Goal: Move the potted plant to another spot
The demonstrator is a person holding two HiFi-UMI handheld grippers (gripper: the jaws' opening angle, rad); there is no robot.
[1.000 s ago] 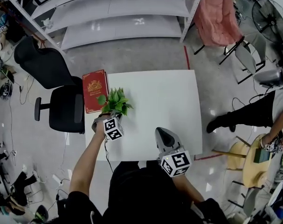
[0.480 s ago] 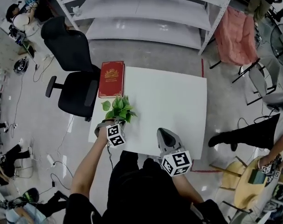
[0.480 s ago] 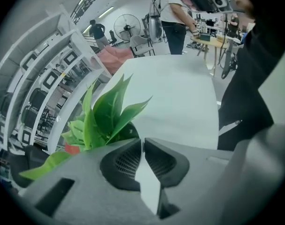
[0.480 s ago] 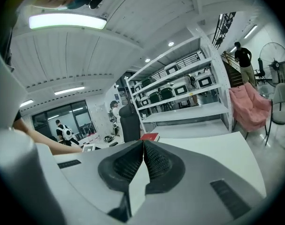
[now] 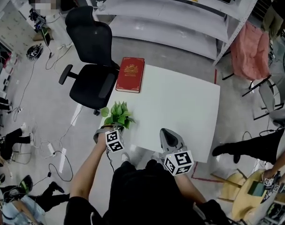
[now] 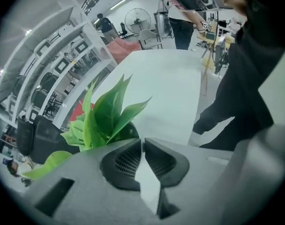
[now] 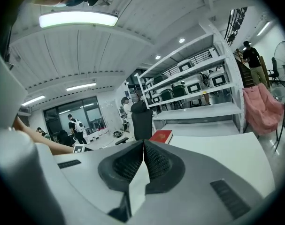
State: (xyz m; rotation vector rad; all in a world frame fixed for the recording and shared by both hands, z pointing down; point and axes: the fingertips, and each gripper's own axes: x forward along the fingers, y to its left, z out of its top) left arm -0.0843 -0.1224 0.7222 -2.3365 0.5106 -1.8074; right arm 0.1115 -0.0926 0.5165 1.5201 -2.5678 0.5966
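A red book [image 5: 130,74] lies on the white table's [image 5: 180,107] far-left corner — a black chair [image 5: 90,55] just beside it — shelves [image 5: 180,27] beyond.

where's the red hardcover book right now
In the head view, the red hardcover book lies on the far left corner of the white table, beside the black office chair and beyond the green potted plant.

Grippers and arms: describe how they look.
Left gripper and right gripper are light grey shells with dark ribbed pads and tapering jaws; each bears a white cube of black square markers. Black short-sleeved top, forearms bare.
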